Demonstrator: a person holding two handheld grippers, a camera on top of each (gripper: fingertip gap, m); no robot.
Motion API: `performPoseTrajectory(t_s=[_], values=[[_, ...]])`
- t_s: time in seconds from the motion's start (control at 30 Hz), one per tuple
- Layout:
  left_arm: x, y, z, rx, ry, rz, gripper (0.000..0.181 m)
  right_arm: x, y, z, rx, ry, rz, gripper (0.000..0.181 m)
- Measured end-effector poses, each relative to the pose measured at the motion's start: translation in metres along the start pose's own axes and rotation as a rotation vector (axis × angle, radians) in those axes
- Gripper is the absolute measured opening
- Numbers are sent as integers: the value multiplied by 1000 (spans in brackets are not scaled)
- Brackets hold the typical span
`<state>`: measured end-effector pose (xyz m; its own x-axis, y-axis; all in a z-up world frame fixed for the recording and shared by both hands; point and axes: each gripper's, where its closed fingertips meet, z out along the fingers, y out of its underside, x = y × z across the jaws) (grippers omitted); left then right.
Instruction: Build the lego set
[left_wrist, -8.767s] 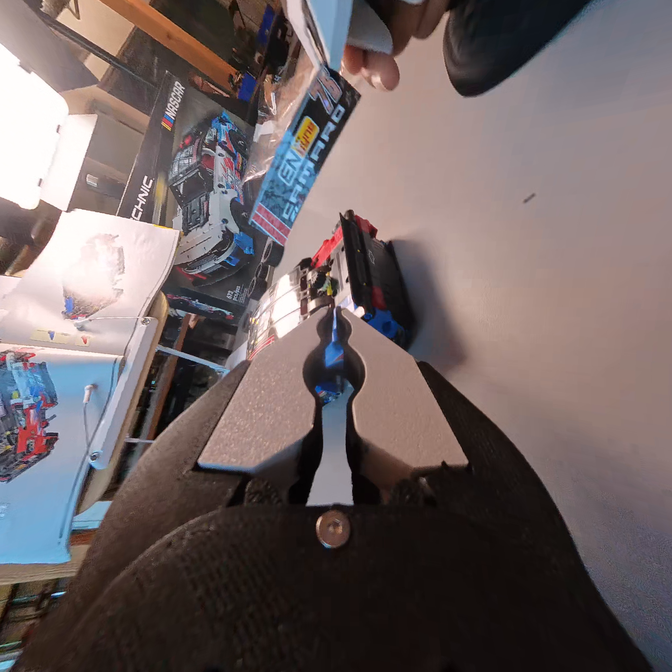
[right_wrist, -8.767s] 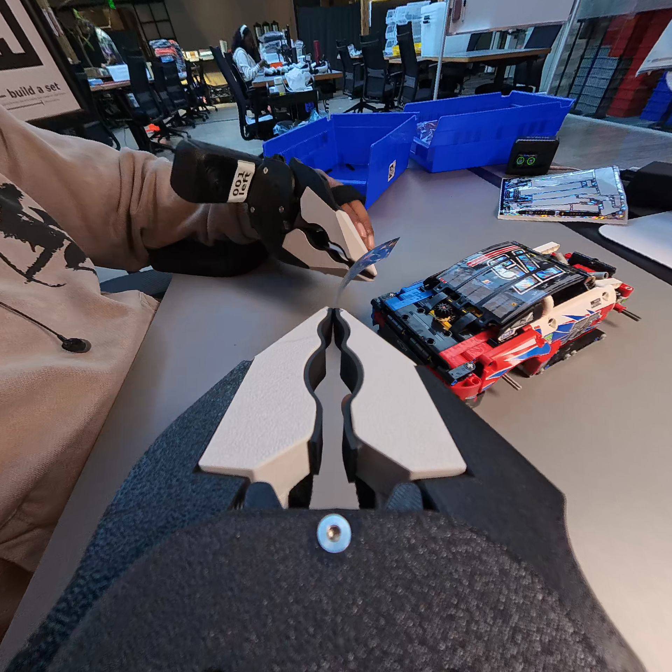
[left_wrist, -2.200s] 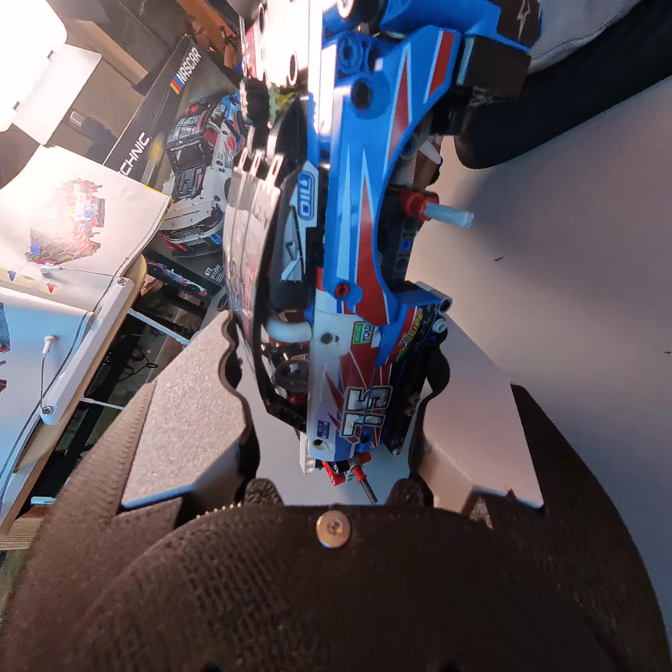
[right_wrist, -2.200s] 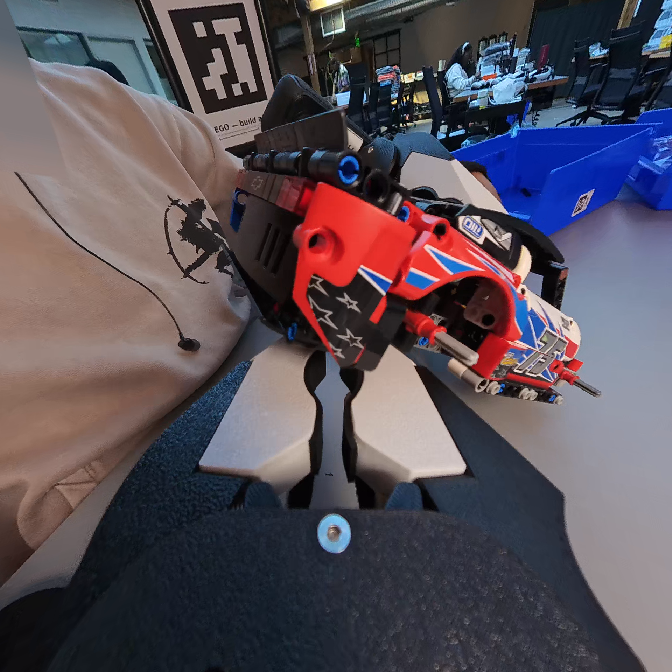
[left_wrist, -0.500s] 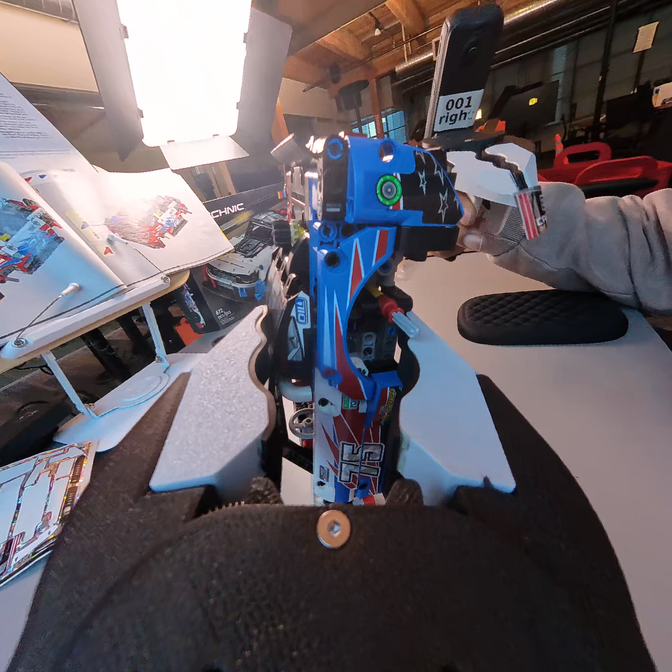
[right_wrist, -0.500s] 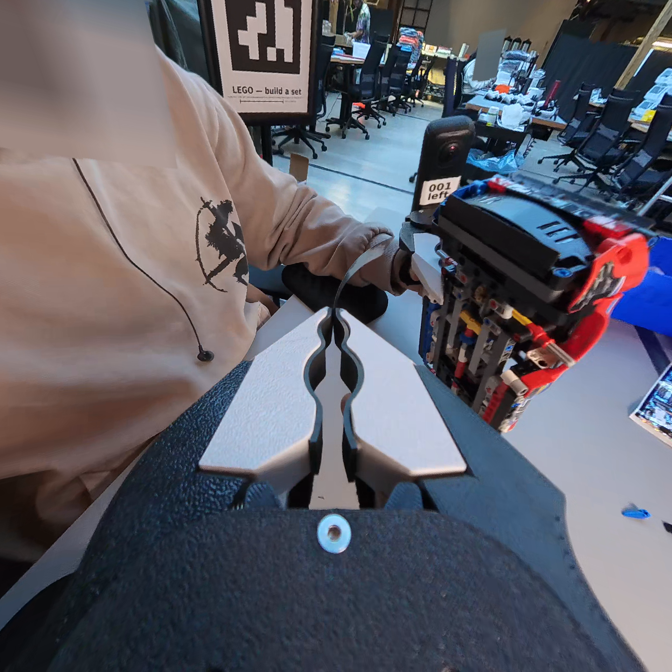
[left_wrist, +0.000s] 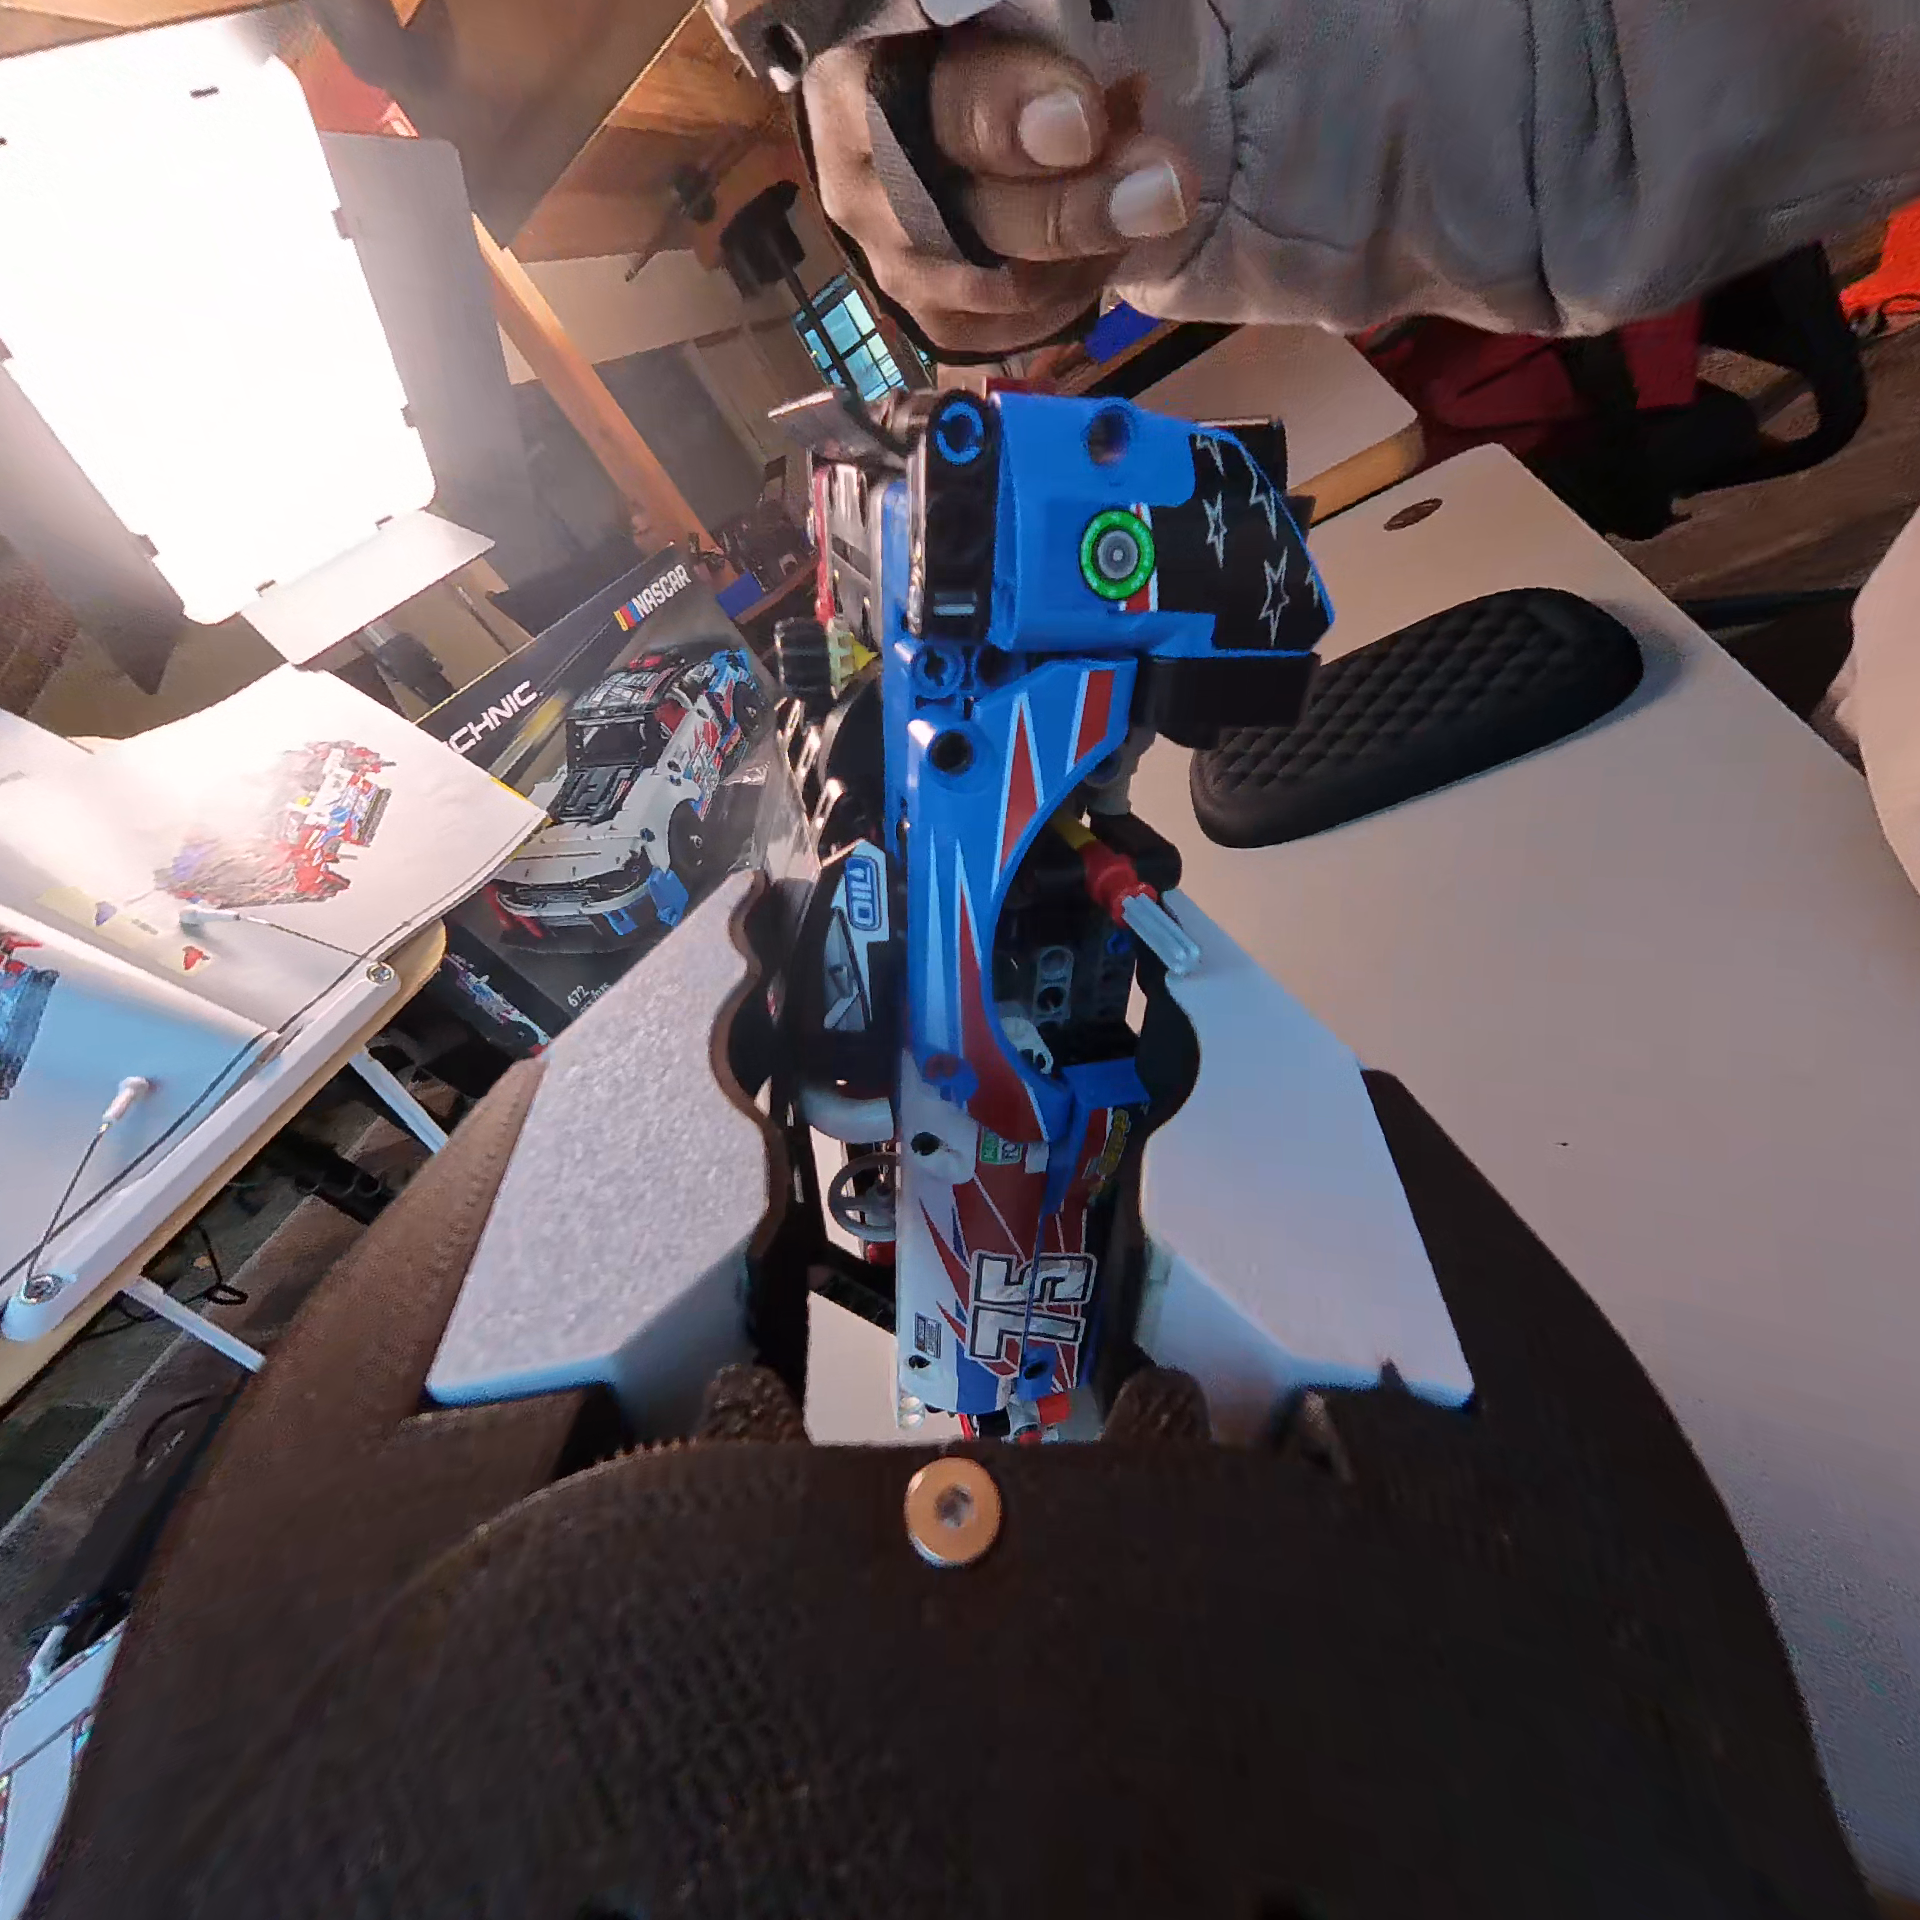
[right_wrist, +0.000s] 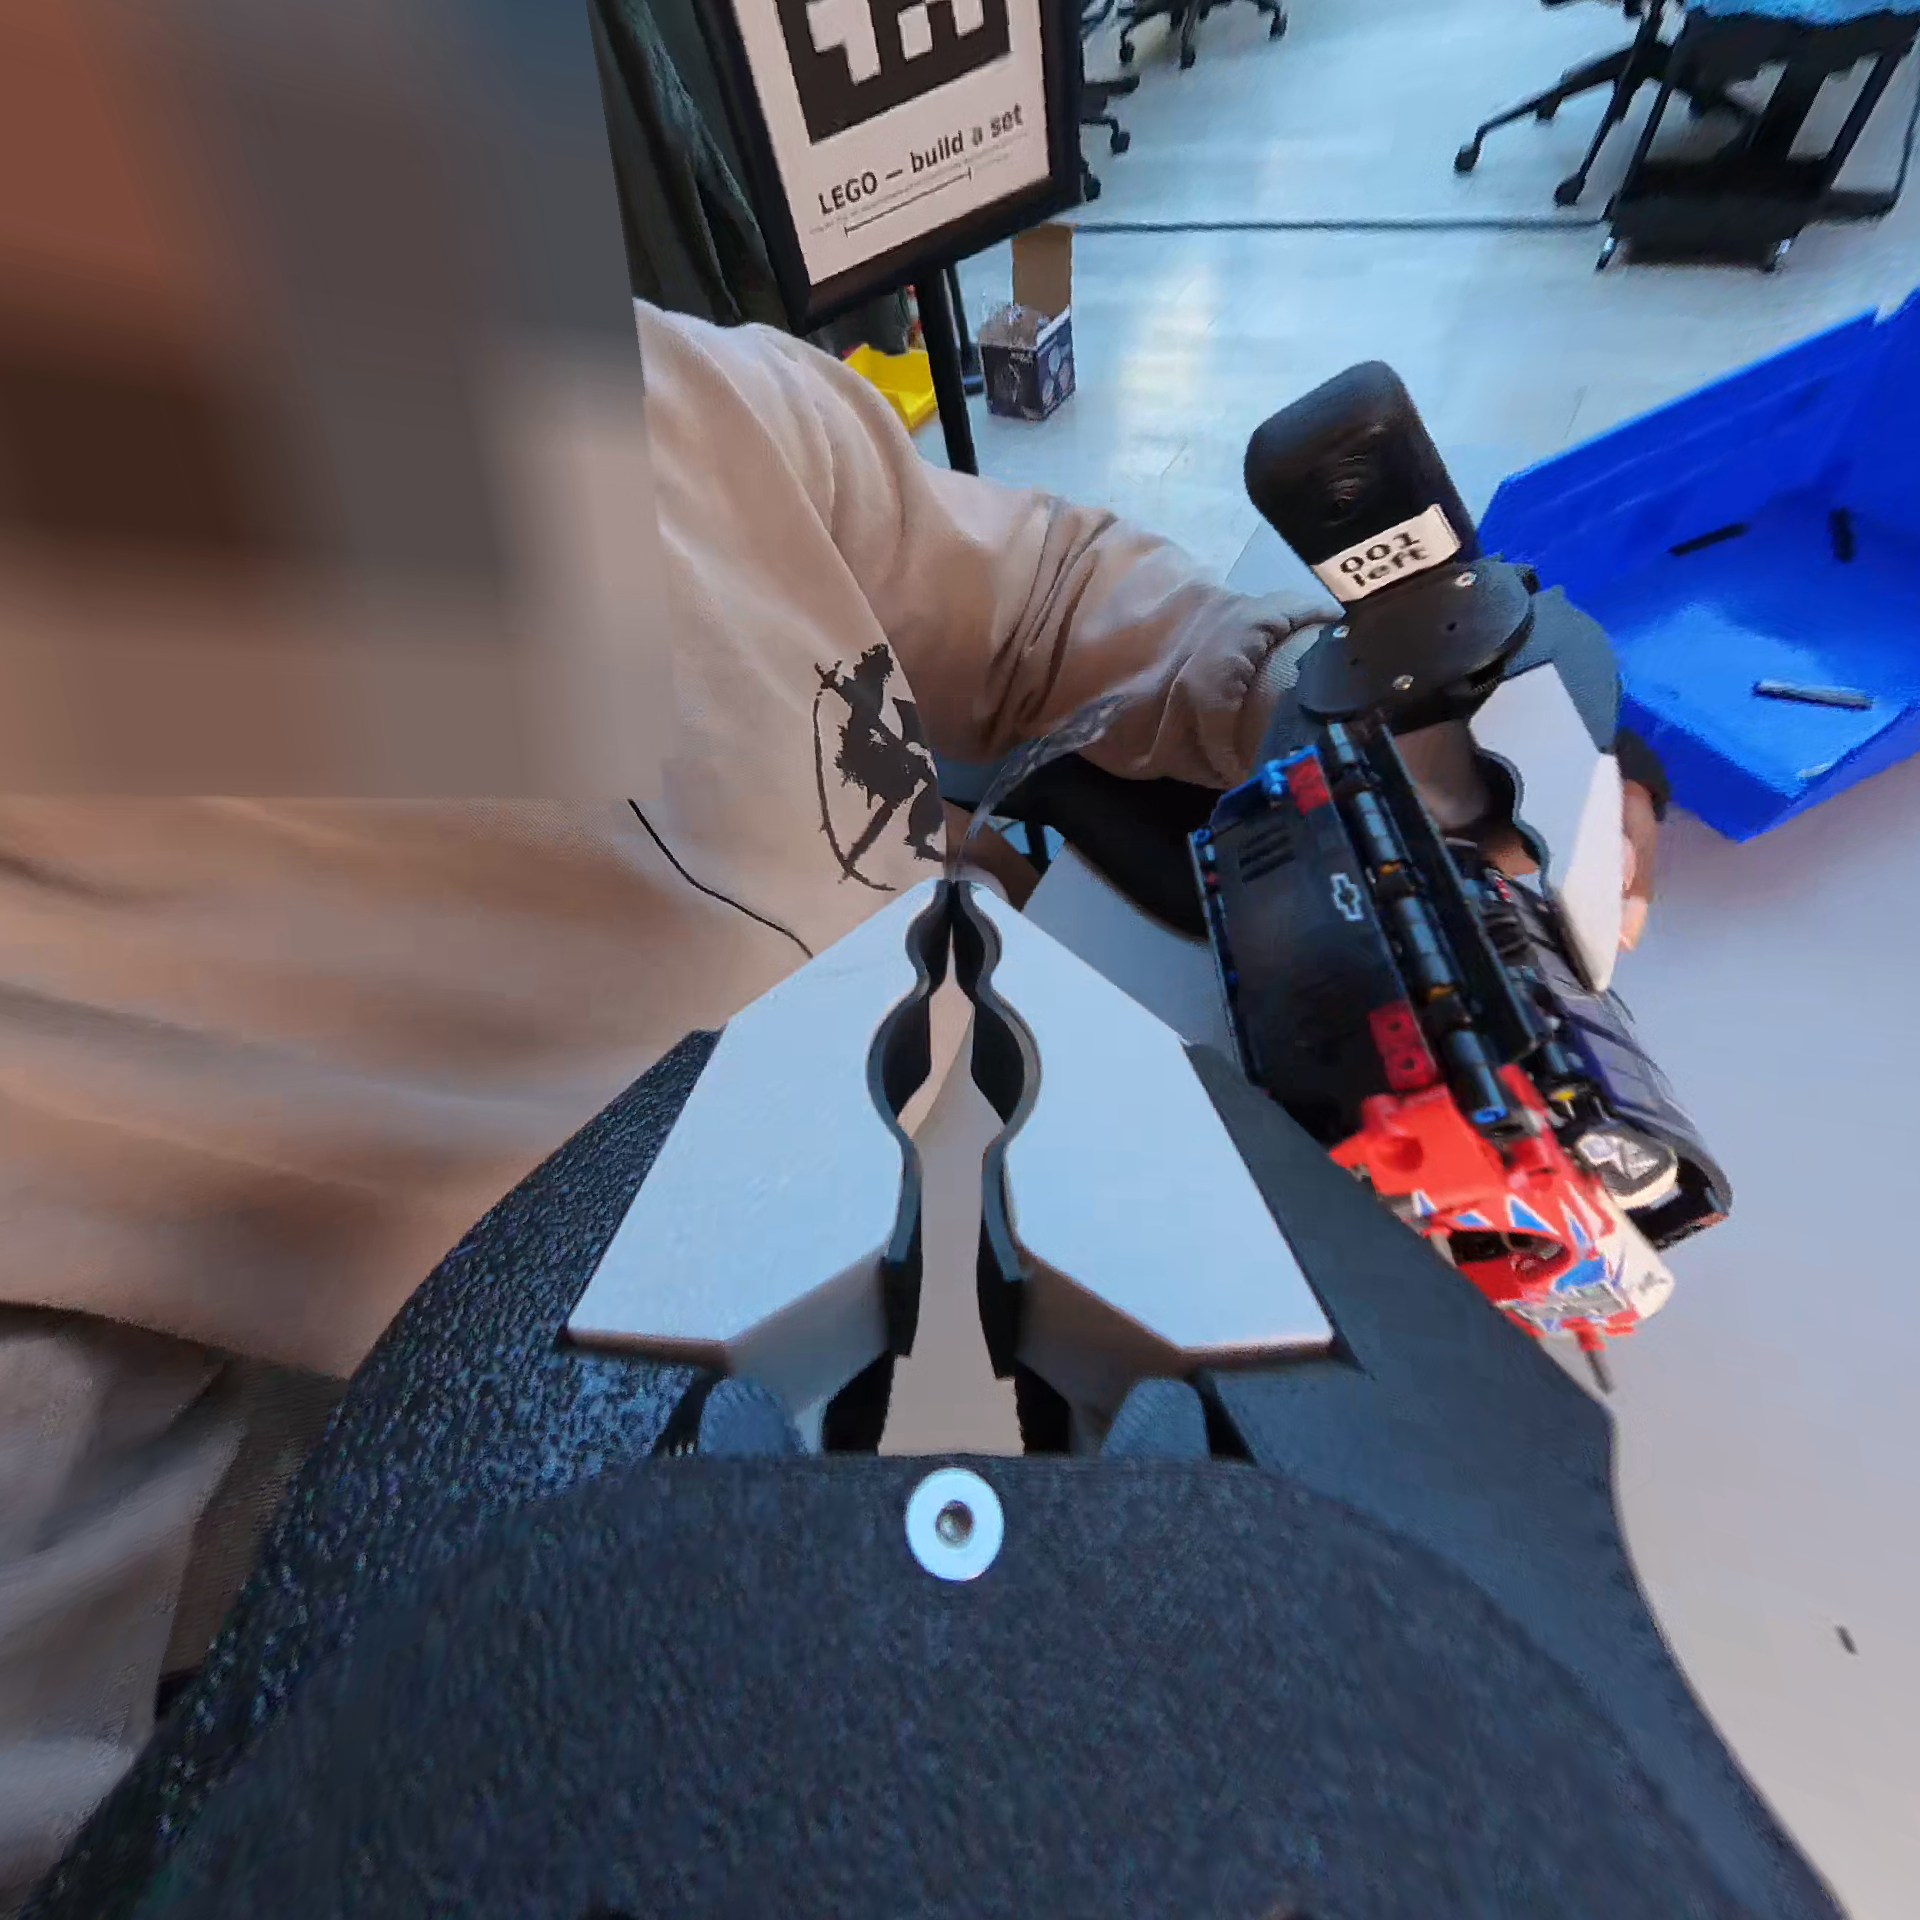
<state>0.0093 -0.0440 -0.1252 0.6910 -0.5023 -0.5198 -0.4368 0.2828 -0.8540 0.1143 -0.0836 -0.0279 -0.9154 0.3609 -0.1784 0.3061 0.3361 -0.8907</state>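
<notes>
My left gripper (left_wrist: 956, 914) is shut on the lego car (left_wrist: 997, 831), a blue, red and white racer held nose-down and upright above the white table (left_wrist: 1558, 1039). My right gripper (right_wrist: 951, 888) is shut on a thin sticker (right_wrist: 1023, 764) that curls up from its fingertips, seen edge-on. In the right wrist view the car (right_wrist: 1382, 987) hangs to the right of my fingers, with its black rear and red corner showing. In the left wrist view, the hand (left_wrist: 997, 177) that holds the right gripper is just above the car's top end.
An open instruction booklet (left_wrist: 260, 831) rests on a stand at the left, with the set's box (left_wrist: 623, 790) behind it. A black wrist rest (left_wrist: 1423, 707) lies on the table. A sticker sheet (left_wrist: 42, 1704) lies at the lower left. A blue bin (right_wrist: 1766, 644) sits at the right. The tips of one gripper are about 15 centimetres away from the tips of the other.
The right gripper has risen from beside the car to right above its top end and now looks down on it. The sticker stays in its fingers. The left gripper still holds the car.
</notes>
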Motion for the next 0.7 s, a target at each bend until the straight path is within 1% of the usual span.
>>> performPoseTrajectory(t_s=[0.07,0.13,0.23,0.33,0.4,0.53,0.7], values=[[4,0,-1,-1,15,23,68,6,-2,8,-42,32,78,0],[8,0,-3,-1,30,43,69,6,-1,15,-51,43,142,0],[11,0,-6,-2,40,65,69,7,11,21,-61,77,213,0],[16,0,-8,4,66,87,69,3,19,20,-24,65,260,0],[20,0,-7,3,83,106,69,-3,20,21,-11,40,259,0],[26,0,-4,-11,103,128,69,-15,17,26,-36,-13,243,0],[26,0,-5,-16,102,134,69,-21,12,33,-69,-48,219,0]])
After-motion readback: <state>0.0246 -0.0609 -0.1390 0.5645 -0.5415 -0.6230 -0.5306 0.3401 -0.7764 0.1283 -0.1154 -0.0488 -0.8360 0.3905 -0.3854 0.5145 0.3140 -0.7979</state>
